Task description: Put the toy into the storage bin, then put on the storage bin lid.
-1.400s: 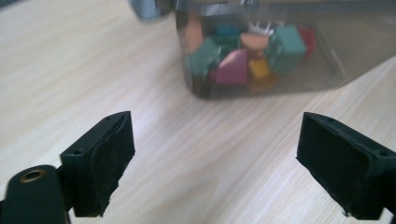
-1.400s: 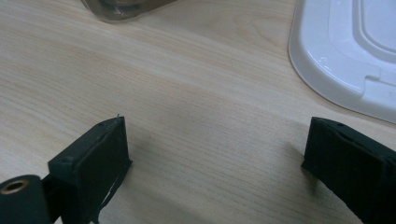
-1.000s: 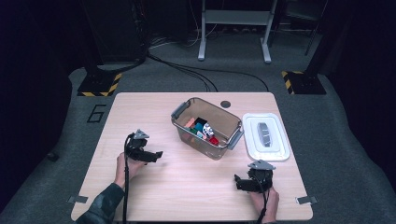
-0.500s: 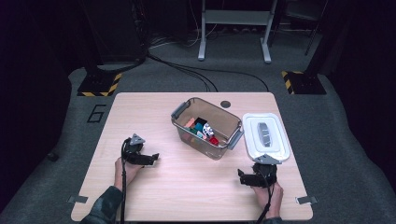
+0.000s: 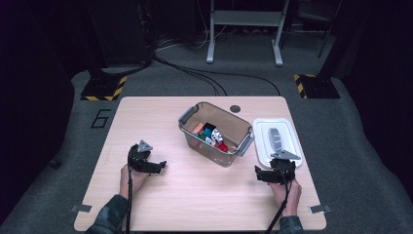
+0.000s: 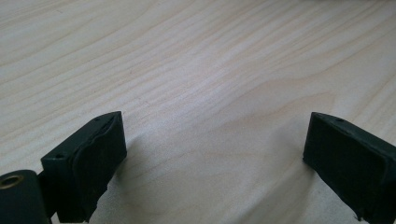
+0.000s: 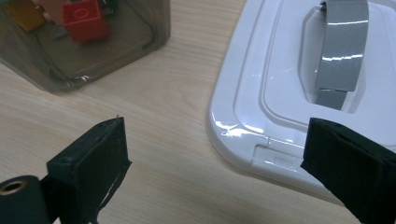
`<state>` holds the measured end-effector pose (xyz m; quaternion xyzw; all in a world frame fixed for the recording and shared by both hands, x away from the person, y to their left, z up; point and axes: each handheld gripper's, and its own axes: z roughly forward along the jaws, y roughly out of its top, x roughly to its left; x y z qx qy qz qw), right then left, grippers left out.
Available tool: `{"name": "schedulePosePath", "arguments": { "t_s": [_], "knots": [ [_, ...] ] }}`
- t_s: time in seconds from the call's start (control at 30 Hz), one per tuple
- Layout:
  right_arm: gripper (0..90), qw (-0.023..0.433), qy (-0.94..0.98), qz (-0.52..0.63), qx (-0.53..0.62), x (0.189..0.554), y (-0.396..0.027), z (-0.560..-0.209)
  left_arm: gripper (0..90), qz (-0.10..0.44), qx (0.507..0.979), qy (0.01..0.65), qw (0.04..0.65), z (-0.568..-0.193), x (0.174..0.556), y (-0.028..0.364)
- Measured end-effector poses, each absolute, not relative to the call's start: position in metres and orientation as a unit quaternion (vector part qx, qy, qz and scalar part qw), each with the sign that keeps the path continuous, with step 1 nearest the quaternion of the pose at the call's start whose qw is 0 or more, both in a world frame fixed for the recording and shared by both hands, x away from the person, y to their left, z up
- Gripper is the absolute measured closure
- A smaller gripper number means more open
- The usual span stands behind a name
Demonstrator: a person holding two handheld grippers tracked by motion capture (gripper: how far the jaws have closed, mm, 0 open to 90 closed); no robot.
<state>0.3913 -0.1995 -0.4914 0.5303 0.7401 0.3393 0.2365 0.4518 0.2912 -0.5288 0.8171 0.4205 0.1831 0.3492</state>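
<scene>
Near edge of the wooden table (image 5: 195, 204) bare between two forearms rising from the bottom of the high view. Left gripper (image 5: 155, 166) held low over the left half, jaws spread wide with nothing between them; in the left gripper view (image 6: 215, 154) just bare wood grain under and ahead of the jaws. Right gripper (image 5: 260, 174) low at the right front, jaws likewise wide apart and empty, hand (image 5: 286, 191) behind it close to the table's front right corner. In the right gripper view (image 7: 215, 158) one jaw over bare wood, the other over the near rim of the white lid (image 7: 299, 93); lid flat on the table, grey handle (image 7: 341, 51) up, its near edge just ahead of the gripper. Broad stretch of open wood between the two grippers.

Farther back, clear bin (image 5: 214, 134) at mid-table, uncovered, set at a slant, grey latches at its two ends, small coloured toy blocks (image 5: 210, 136) inside. Narrow strip of wood between bin and lid (image 5: 276, 141), the two apart. Lid's outer side close to the table's right edge. Beyond the bin, a small dark round hole (image 5: 235, 108) near the far edge; past that, grey floor with cables (image 5: 195, 73).
</scene>
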Motion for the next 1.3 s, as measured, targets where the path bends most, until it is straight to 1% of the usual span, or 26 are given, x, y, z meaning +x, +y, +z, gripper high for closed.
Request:
{"name": "schedulePosePath", "arguments": {
  "t_s": [0.27,0.53,0.67,0.77,0.8,0.87,0.9,0.97,1.0,1.03,1.1,1.13,1.17,1.23,1.27,1.3],
  "knots": [
    [5.8,0.240,0.743,0.323,0.536,0.405,-0.209,-0.487,5.6,0.181,0.819,0.418,0.349,-0.529,0.452,0.291],
    [6.0,0.239,0.732,0.323,0.551,0.427,-0.225,-0.483,5.6,0.183,0.815,0.419,0.356,-0.530,0.452,0.290],
    [9.4,0.238,0.721,0.309,0.573,0.444,-0.234,-0.486,5.5,0.179,0.821,0.414,0.351,-0.529,0.452,0.291],
    [15.9,0.239,0.715,0.310,0.579,0.454,-0.235,-0.488,5.5,0.178,0.821,0.414,0.351,-0.529,0.452,0.291],
    [15.9,0.239,0.715,0.310,0.579,0.454,-0.235,-0.488,5.5,0.178,0.821,0.414,0.351,-0.529,0.452,0.291],
    [23.8,0.251,0.715,0.307,0.577,0.463,-0.234,-0.490,5.5,0.177,0.824,0.410,0.348,-0.528,0.452,0.291],
    [31.4,0.249,0.711,0.304,0.583,0.472,-0.233,-0.492,5.5,0.177,0.824,0.409,0.349,-0.528,0.452,0.291],
    [38.4,0.256,0.704,0.302,0.589,0.478,-0.232,-0.492,5.5,0.177,0.824,0.409,0.349,-0.528,0.452,0.291],
    [38.4,0.256,0.704,0.302,0.589,0.478,-0.232,-0.492,5.5,0.177,0.824,0.409,0.349,-0.528,0.452,0.291],
    [44.6,0.259,0.701,0.295,0.595,0.487,-0.232,-0.493,5.5,0.177,0.824,0.408,0.350,-0.529,0.452,0.291],
    [50.0,0.260,0.696,0.294,0.601,0.491,-0.232,-0.493,5.5,0.177,0.825,0.408,0.349,-0.528,0.452,0.291],
    [50.0,0.260,0.696,0.294,0.601,0.491,-0.232,-0.493,5.5,0.177,0.825,0.408,0.349,-0.528,0.452,0.291],
    [56.5,0.275,0.695,0.288,0.599,0.494,-0.231,-0.494,5.5,0.177,0.824,0.408,0.350,-0.529,0.452,0.291],
    [59.5,0.274,0.696,0.283,0.601,0.495,-0.231,-0.497,5.5,0.179,0.823,0.409,0.351,-0.529,0.452,0.291],
    [59.5,0.274,0.696,0.283,0.601,0.495,-0.231,-0.497,5.5,0.179,0.823,0.409,0.351,-0.529,0.452,0.291],
    [64.1,0.271,0.692,0.283,0.606,0.496,-0.233,-0.499,5.4,0.178,0.825,0.406,0.350,-0.529,0.452,0.291]
  ]
}}
